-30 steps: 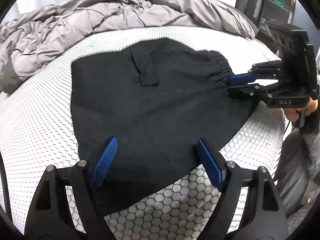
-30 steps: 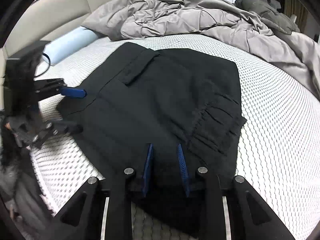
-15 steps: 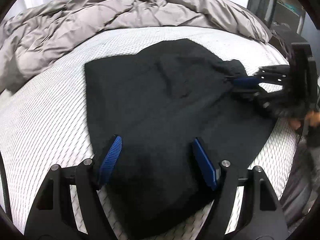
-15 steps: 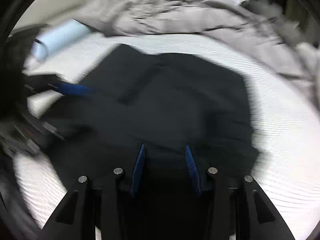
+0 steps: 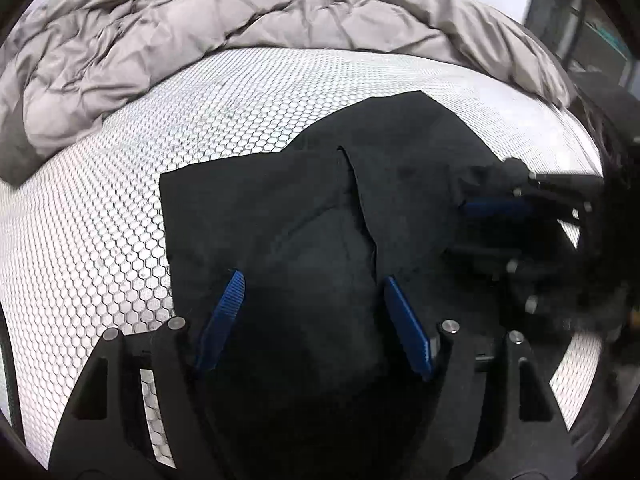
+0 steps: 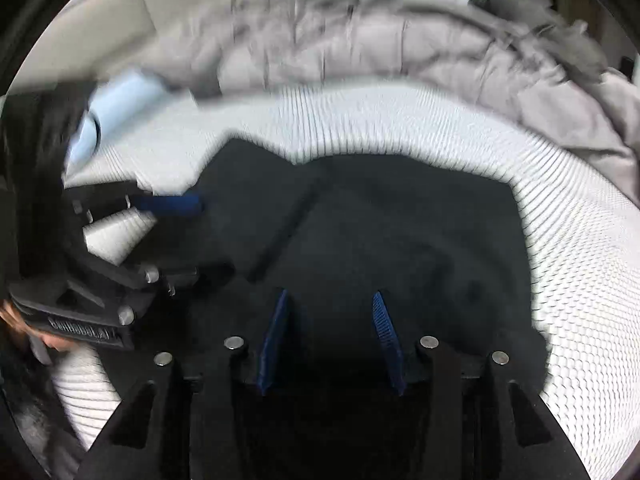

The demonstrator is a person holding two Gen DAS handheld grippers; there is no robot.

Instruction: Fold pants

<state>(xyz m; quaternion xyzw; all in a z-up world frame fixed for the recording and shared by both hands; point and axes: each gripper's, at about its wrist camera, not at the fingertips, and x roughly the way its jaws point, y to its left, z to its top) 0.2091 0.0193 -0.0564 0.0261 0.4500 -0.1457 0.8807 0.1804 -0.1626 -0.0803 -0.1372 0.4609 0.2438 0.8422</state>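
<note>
Black pants (image 5: 280,216) lie partly folded on the white honeycomb-patterned mattress (image 5: 100,240); one layer's edge runs down their middle. My left gripper (image 5: 313,278) hovers over their near part, jaws wide apart, with black cloth below and between the blue pads, which do not press on it. In the right wrist view the left gripper (image 6: 200,238) comes in from the left at the pants' (image 6: 400,220) edge. My right gripper (image 6: 331,294) is opening its jaws, with cloth beneath them and no grip showing. From the left wrist, the right gripper (image 5: 468,228) is blurred at the pants' right side.
A crumpled grey duvet (image 5: 200,32) is heaped along the far side of the bed. A pale blue roll (image 6: 104,120) lies at the back left by a beige headboard (image 6: 100,32). A person's hand (image 6: 16,320) shows at the left edge. Dark furniture (image 5: 600,20) stands beyond the bed's right side.
Both grippers have moved forward over the pants, which now look more bunched and show a new layer edge. The right jaws have spread wider. The right wrist view has blurred.
</note>
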